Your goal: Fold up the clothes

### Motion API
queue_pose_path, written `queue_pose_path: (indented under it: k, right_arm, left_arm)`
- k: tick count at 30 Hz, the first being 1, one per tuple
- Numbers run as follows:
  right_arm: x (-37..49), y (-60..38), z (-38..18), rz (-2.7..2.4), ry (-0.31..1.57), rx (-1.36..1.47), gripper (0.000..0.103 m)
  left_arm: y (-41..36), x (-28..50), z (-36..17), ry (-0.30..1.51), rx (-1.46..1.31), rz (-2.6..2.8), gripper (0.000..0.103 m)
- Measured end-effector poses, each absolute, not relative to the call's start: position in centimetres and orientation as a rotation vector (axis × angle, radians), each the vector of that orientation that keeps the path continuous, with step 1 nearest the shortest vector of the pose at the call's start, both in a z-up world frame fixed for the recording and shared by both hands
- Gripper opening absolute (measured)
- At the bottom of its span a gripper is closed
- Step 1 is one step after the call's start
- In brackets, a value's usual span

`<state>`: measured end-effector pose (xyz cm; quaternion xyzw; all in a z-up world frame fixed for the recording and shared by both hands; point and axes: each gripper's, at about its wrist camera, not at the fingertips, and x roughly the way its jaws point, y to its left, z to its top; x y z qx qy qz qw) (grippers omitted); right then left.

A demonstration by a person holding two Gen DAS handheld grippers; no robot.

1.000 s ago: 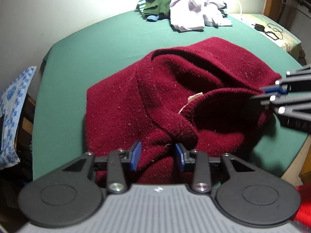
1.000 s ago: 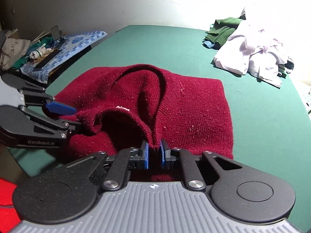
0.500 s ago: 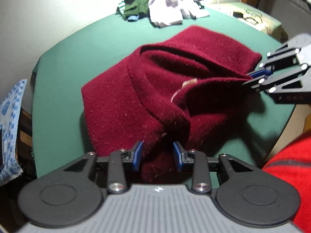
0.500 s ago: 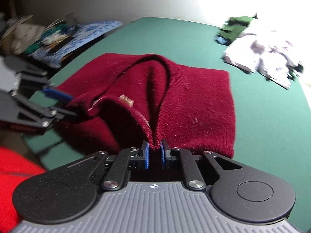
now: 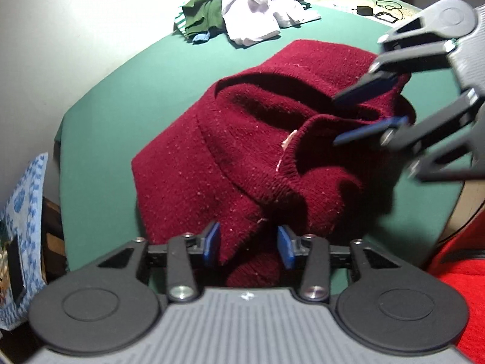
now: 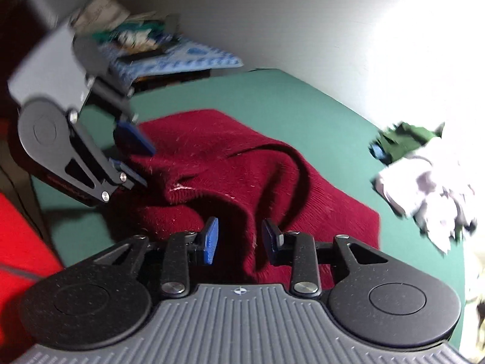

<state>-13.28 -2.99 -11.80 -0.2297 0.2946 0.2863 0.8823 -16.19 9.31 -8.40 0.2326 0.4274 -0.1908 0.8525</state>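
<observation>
so both claws are spread open: the left claw [image 5: 248, 245] and right claw [image 6: 240, 240] are parted around folds of the maroon sweater [image 5: 230, 163], bunched on the green surface [image 5: 121, 97].

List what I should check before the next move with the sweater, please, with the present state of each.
1. Is the left gripper open: ok, jaws wide, with fabric between them.
2. Is the right gripper open: ok, likewise.
3. Does the sweater lie flat: not ok, it is bunched and the collar stands up.
4. Is its near edge on the table: cannot tell, hidden behind the grippers.
5. Is the pile of clothes apart from it: ok, at the far side.
</observation>
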Motion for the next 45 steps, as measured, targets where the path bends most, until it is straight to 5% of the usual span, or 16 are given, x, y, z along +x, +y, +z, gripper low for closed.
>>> queue_pose_path:
  k: [4, 6, 8, 9, 11, 21, 28, 35, 40, 45]
  right_arm:
    - [-12.0, -1.0, -13.5, 0.602, 0.570, -0.560, 0.037]
    - [-11.2, -0.8, -13.9, 0.606, 0.585, -0.527, 0.035]
    - [-10.6, -0.7, -13.8, 0.625, 0.627, -0.472, 0.009]
    - [-10.5, -0.8, -13.7, 0.636, 0.652, -0.443, 0.007]
    - [-10.6, -1.0, -13.0, 0.664, 0.668, -0.397, 0.007]
    - [-14.8, -2.1, -11.6, 0.817, 0.703, -0.476, 0.007]
    - [-15.1, -1.6, -13.7, 0.781, 0.771, -0.458, 0.007]
    - [-14.6, -2.4, -10.7, 0.797, 0.746, -0.362, 0.020]
    - [-12.9, -5.0, -9.0, 0.553, 0.679, -0.246, 0.022]
    - [-12.2, -5.3, -11.9, 0.464, 0.800, -0.188, 0.027]
  left_arm:
    - [9.4, -16.3, -8.8, 0.879, 0.479, -0.414, 0.045]
    - [9.6, -16.5, -8.9, 0.870, 0.466, -0.425, 0.034]
    - [9.8, -16.7, -8.8, 0.863, 0.448, -0.429, 0.027]
    - [9.9, -16.9, -8.6, 0.860, 0.440, -0.431, 0.020]
    - [10.4, -17.1, -8.0, 0.854, 0.421, -0.435, 0.011]
    - [12.2, -19.4, -6.7, 0.903, 0.369, -0.542, 0.002]
    - [11.5, -19.8, -7.4, 0.927, 0.383, -0.596, 0.003]
    - [13.2, -16.9, -3.3, 0.797, 0.353, -0.499, 0.029]
    - [13.5, -12.7, -6.6, 0.862, 0.288, -0.401, 0.030]
    - [12.5, -14.3, -8.1, 0.837, 0.371, -0.415, 0.037]
